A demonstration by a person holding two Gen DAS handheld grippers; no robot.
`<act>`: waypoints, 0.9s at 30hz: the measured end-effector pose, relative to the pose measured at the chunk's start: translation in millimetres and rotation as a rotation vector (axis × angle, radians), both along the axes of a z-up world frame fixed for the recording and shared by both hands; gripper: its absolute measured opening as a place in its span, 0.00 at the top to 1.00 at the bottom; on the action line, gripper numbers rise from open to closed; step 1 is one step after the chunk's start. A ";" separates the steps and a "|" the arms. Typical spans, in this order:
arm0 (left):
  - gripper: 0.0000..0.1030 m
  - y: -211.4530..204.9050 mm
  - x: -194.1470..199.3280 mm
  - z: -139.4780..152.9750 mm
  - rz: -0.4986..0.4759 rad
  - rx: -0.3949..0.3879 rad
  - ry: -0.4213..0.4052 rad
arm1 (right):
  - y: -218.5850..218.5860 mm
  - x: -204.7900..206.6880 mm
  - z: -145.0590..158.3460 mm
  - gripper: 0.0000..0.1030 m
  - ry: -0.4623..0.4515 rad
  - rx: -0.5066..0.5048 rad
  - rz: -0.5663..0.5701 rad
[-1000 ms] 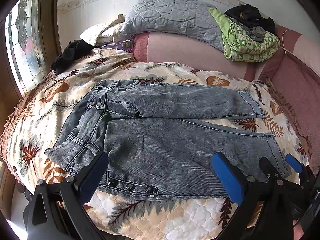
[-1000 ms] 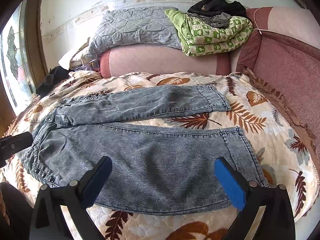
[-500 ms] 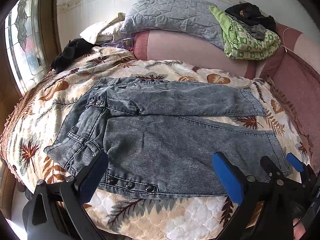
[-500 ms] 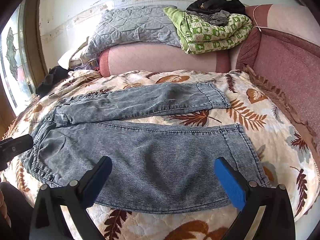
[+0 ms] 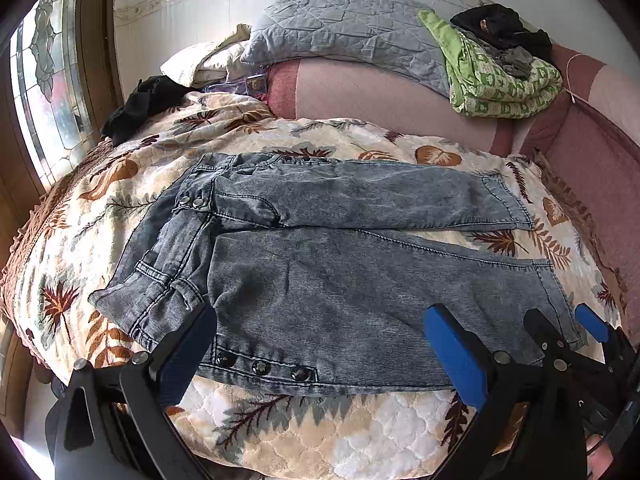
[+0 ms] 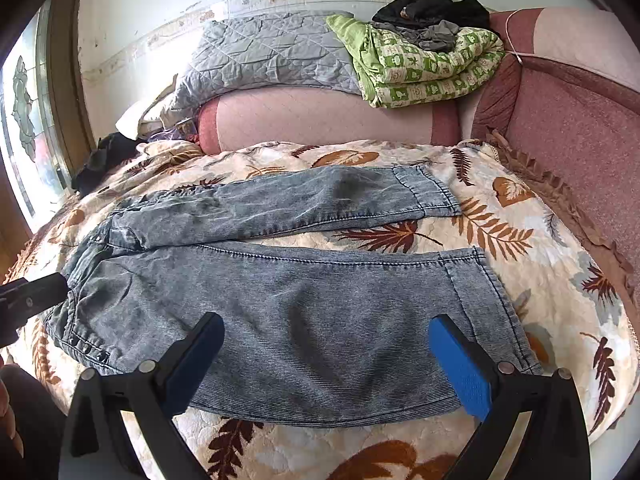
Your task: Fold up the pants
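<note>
No fold is made yet: your pants [image 5: 340,272] lie flat across the middle of the frame on the bed [image 5: 320,432], legs apart. Both left tongs [image 5: 320,356] and right tongs [image 6: 326,360] gape wide, apparently holding nothing, over the near leg.

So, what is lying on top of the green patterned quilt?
On the green patterned quilt lies a heap of dark clothes, black with a grey piece in front. What garments they are, and anything under or behind the heap, is hidden.
</note>
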State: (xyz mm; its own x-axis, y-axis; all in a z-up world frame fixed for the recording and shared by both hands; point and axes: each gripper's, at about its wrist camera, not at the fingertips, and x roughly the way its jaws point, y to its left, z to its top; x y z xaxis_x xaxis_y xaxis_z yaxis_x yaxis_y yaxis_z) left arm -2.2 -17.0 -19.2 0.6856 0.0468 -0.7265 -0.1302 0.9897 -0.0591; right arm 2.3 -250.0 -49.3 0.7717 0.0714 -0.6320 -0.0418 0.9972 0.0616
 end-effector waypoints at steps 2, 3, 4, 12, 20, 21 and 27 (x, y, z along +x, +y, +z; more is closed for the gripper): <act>0.00 0.2 0.1 -0.1 0.000 -0.001 0.001 | -0.8 0.0 0.3 0.00 -0.001 0.001 -0.003; 0.00 0.4 0.0 -0.3 0.000 -0.002 0.001 | -1.1 -0.1 0.5 0.00 -0.002 0.002 -0.003; 0.00 0.6 0.2 -0.6 0.001 -0.001 0.002 | -1.2 0.0 0.5 0.00 -0.001 0.003 -0.003; 0.00 0.6 1.1 -1.3 0.001 -0.002 0.006 | -1.4 0.4 -0.5 0.00 0.001 0.004 -0.002; 0.00 0.0 1.0 -1.8 -0.001 0.002 0.008 | -0.8 0.3 -0.3 0.00 0.003 0.007 0.001; 0.00 0.1 1.1 -1.8 -0.001 0.002 0.009 | -0.8 0.3 -0.4 0.00 0.003 0.006 0.001; 0.00 -0.8 2.2 -1.4 -0.002 0.005 0.009 | -0.7 0.2 -1.1 0.00 0.004 0.006 0.002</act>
